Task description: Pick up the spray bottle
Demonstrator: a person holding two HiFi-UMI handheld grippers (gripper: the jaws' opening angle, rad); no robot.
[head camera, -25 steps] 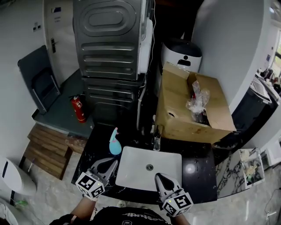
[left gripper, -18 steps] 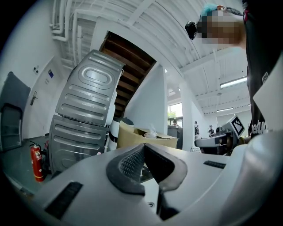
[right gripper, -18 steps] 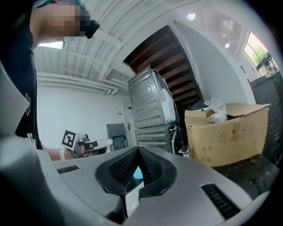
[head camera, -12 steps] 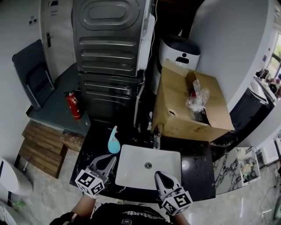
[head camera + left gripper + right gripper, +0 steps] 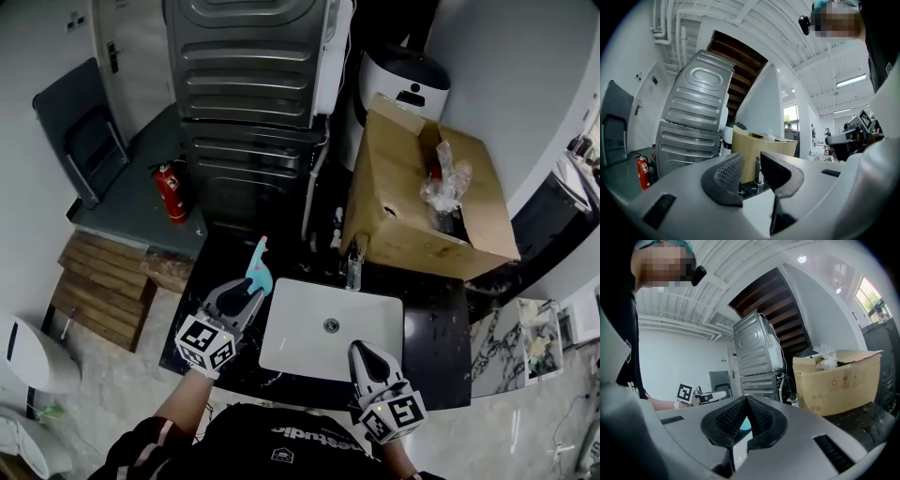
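Observation:
The spray bottle [image 5: 258,268] is teal with a pale trigger head. It stands on the black counter [image 5: 436,328] just left of the white basin [image 5: 291,342]. My left gripper [image 5: 247,303] sits right in front of the bottle, a little short of it. Its jaws are opening, and the left gripper view shows only a narrow gap between its fingers [image 5: 727,176] with nothing in it. My right gripper [image 5: 362,353] hovers over the basin's front right edge with its jaws shut and empty [image 5: 746,401]. A sliver of the teal bottle [image 5: 746,423] shows behind them.
A faucet [image 5: 352,270] stands behind the basin. An open cardboard box [image 5: 427,211] with plastic wrap sits at the back right. A grey metal machine [image 5: 253,84] rises behind the counter. A red fire extinguisher [image 5: 172,192] and a wooden pallet [image 5: 103,291] lie to the left.
My left gripper has moved forward toward the spray bottle, and its jaws have parted from shut. The right gripper has stayed near the basin's front edge.

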